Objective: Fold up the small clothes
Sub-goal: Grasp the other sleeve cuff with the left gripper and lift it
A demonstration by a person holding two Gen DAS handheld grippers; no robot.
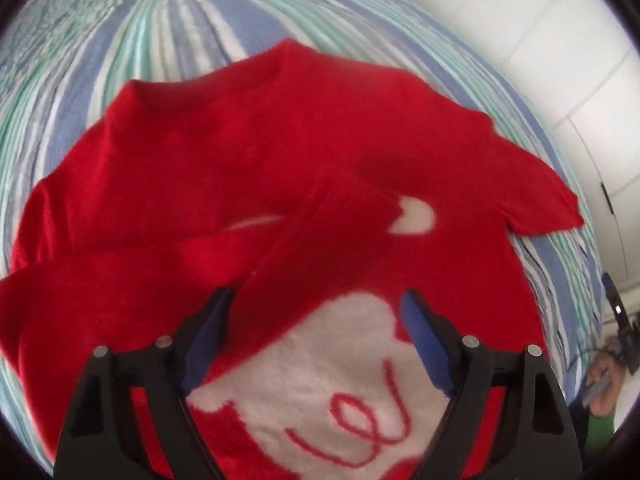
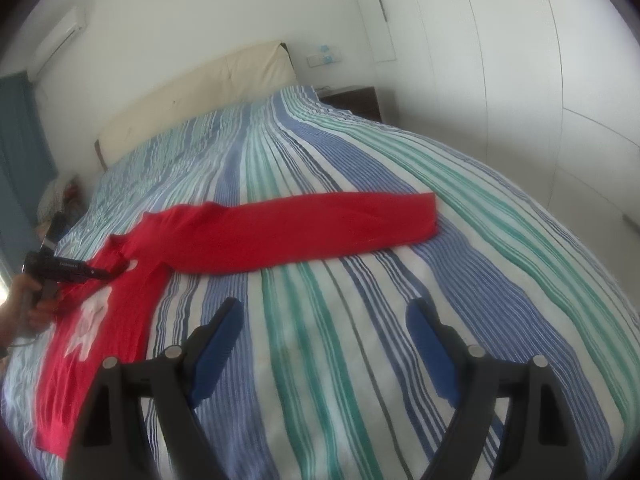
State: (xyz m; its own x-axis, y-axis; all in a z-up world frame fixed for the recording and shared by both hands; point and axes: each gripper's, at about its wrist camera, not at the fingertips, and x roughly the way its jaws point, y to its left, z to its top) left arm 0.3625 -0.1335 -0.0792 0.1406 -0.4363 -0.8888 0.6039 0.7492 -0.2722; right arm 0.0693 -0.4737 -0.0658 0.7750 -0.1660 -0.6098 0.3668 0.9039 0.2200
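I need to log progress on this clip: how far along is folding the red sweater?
Early. The red sweater lies on the striped bed; one sleeve looks folded across its chest, the other sleeve lies outstretched. Left gripper hovers open over it, right gripper open, empty. Remaining: that sleeve and the body folds.

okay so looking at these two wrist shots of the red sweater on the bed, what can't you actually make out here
- Red sweater, left wrist view: the white design with red lettering is cut off by the frame's bottom edge and the left tool, so it is unreadable.
- Right wrist view: the sweater's hem disappears behind the right tool.
- One sleeve lies stretched across the striped bedspread; the other sleeve's cuff cannot be made out in either view.
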